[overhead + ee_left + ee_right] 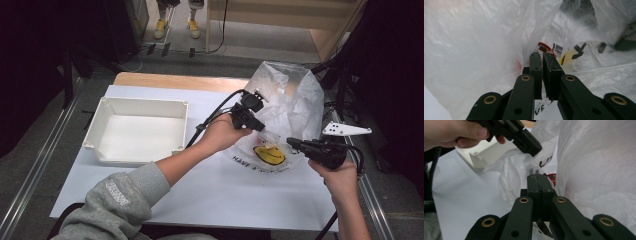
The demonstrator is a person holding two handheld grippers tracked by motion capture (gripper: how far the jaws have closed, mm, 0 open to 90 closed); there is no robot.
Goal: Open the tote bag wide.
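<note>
On the white table (210, 192) there's one clear plastic bag (292, 95), one white square bin (137, 130) and two handheld grippers, so a pretty short inventory. The bag sits on the right half of the table, well apart from the bin on the left. It's standing puffed up, with its tall part rising at the far side and its printed lower end, with a yellow smiley, spread flat toward the person. So its long axis runs roughly from near to far, mouth end up and away.

The left gripper (259, 125) comes in from the bag's left edge, jaws pressed nearly together on a fold of the film; in the left gripper view (542, 58) you can see a red-and-white label and a barcode through the plastic just past the tips. The right gripper (290, 143) points left at the bag's near right side, jaws squeezed tight together on a pinch of film (538, 178).
</note>
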